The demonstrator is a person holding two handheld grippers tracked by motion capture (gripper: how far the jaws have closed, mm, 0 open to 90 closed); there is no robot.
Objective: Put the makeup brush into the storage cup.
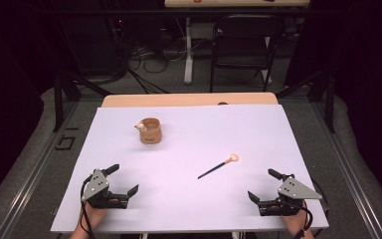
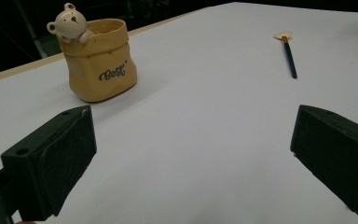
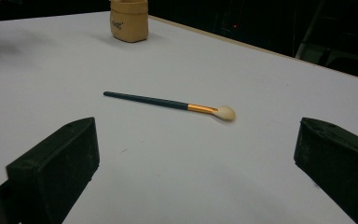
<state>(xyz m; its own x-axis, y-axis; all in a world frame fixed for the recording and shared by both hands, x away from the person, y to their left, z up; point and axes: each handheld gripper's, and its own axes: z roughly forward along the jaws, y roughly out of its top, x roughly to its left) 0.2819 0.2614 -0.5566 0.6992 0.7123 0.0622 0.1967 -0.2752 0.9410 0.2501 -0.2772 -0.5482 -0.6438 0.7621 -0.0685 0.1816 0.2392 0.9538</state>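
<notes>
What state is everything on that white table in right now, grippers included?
Left gripper: open, holding nothing.
Right gripper: open, holding nothing.
Brush: lying flat on the white table, untouched.
Bear pot: upright, apart from the brush; whether anything is inside cannot be told.

High view: fixed overhead, near side of white-covered wooden worktop (image 1: 189,199), facing forward and down; whole top in frame, far off.

Left tongs (image 1: 122,179) at 7 o'clock, right tongs (image 1: 263,185) at 5 o'clock.

Left gripper view: low, close to surface, along own wide-apart jaws; tan sack-shaped ceramic pot with white bear on rim (image 2: 98,58) at 11 o'clock, near; slim dark-handled makeup brush with gold ferrule and pale tip (image 2: 288,55) at 1 o'clock, farther.

Right gripper view: low, close; brush (image 3: 168,102) straight ahead, near; pot (image 3: 129,21) at 11 o'clock, far.

All three share pot, brush, mid worktop.
</notes>
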